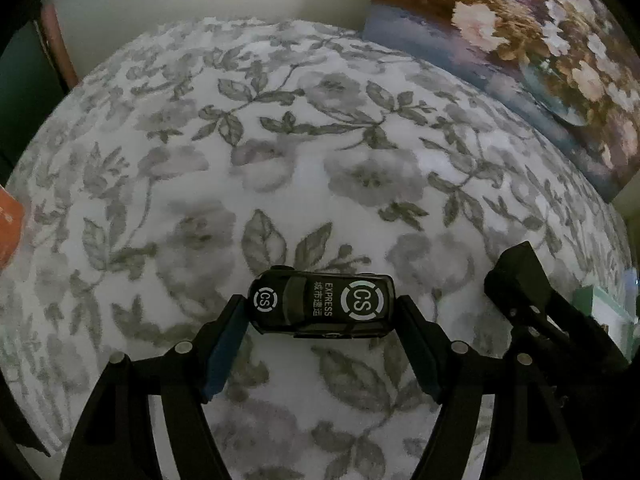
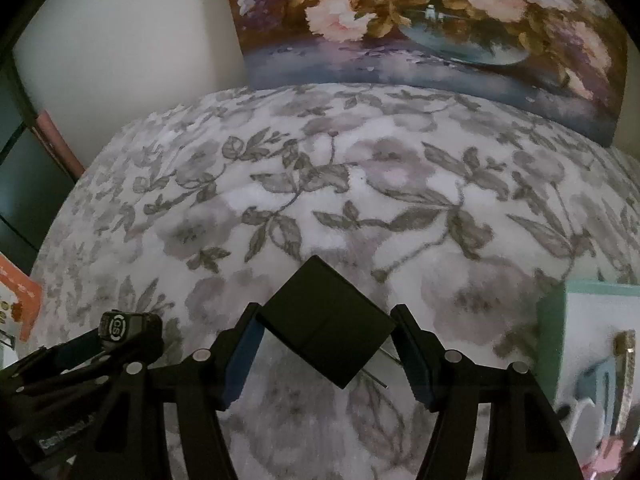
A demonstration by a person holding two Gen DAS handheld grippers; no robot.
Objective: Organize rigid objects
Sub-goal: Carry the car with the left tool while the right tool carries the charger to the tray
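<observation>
While the left wrist view looks down on a floral-patterned cloth (image 1: 320, 152) covering the bench, it alone shows the roof of a black toy delivery van (image 1: 322, 306), printed with "CS" rings and the word "EXPRESS". The van sits crosswise between the fingers of the left tongs (image 1: 322, 322), which pinch it end to end, just above the cloth. At the right edge of that view the right tongs (image 1: 532, 296) appear from the side, carrying a black block.

From the right wrist view, the left tongs (image 2: 120, 332) show only at lower left, with one end of the van (image 2: 120, 325) and a single "CS" ring visible. Only here is the flat black box (image 2: 330, 326) plain to see: it lies tilted corner-on between the fingers of the right tongs (image 2: 328, 344), whose pads touch its corners on both sides, pinching it.

Further right, a mint-green tray (image 2: 554, 336) sits on the cloth; it holds small pale items too blurred to name. Behind the bench leans a flower painting (image 2: 420, 24) against the wall.
</observation>
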